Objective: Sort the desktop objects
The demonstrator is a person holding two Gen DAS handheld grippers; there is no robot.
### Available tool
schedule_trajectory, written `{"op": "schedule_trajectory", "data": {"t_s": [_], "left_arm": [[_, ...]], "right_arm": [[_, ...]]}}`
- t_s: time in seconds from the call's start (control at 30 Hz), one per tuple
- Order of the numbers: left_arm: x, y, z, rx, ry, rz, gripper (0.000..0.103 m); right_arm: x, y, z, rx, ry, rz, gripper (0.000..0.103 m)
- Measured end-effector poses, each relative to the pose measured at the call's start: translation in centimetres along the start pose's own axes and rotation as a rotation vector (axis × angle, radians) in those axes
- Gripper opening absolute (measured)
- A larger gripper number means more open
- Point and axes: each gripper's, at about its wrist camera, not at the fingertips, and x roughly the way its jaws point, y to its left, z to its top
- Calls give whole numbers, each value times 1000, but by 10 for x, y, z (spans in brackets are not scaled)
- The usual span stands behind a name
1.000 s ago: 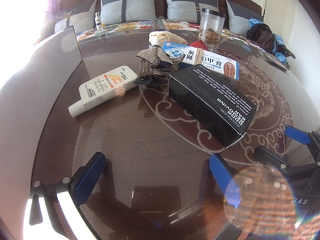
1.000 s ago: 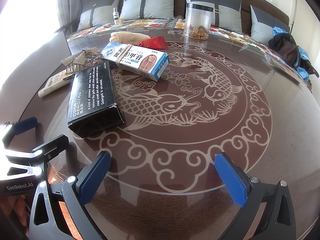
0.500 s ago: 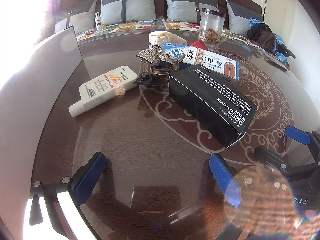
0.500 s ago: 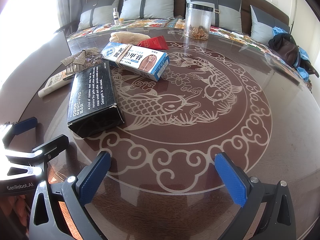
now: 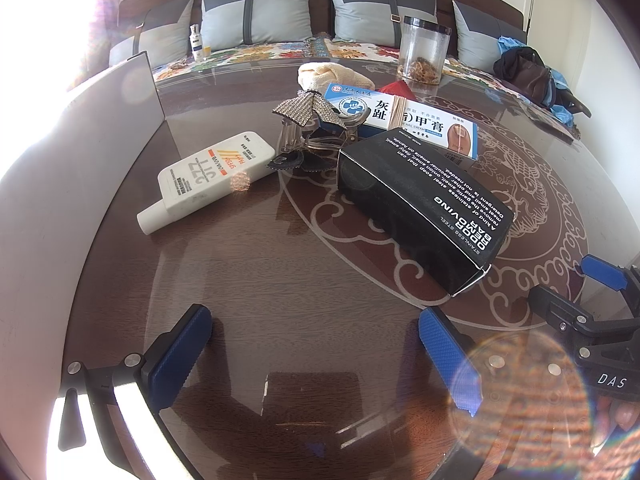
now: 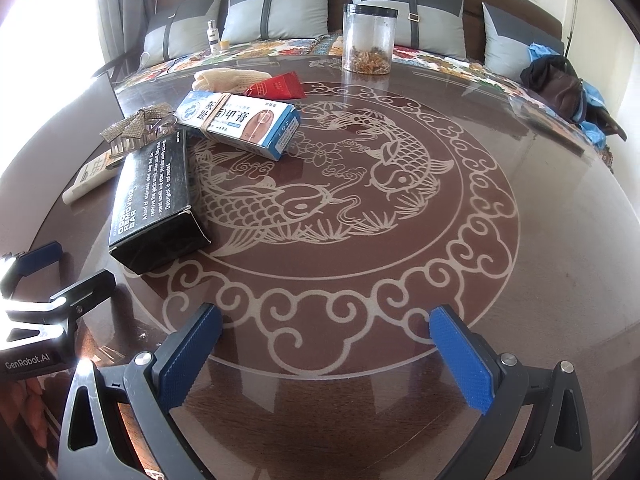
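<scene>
Left gripper low over the near edge of the worktop, jaws spread wide, nothing between them. Right gripper alongside, jaws equally wide and empty, over the scroll border of the carp inlay. Just ahead, black box lying flat on the inlay's rim. Left of it, apart, white tube on its side, cap toward the near edge. Behind the black box, a clear hair clip with sparkly bow, touching or nearly so. Blue-and-white carton with a rubber band, close behind the box. Further: cream cloth, red packet. Far edge: clear jar, dark lid. Beyond, sofa with grey cushions.
</scene>
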Motion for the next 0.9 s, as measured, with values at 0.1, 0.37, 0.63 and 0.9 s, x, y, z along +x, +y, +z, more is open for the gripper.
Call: {"op": "schedule_trajectory", "data": {"t_s": [0.1,0.37,0.63,0.9], "left_arm": [[-1,1,0,0,0,1,103],[-5,5,16,207,90,43,103],[14,34,74,314,123,134,103],[54,46,107,275,137,89,103]], "right_arm": [[0,-1,1,3,0,-1,103],[0,-1,0,4,0,-1,103],[0,-1,0,4,0,-1,103],[0,-1,0,4,1,-1,103]]}}
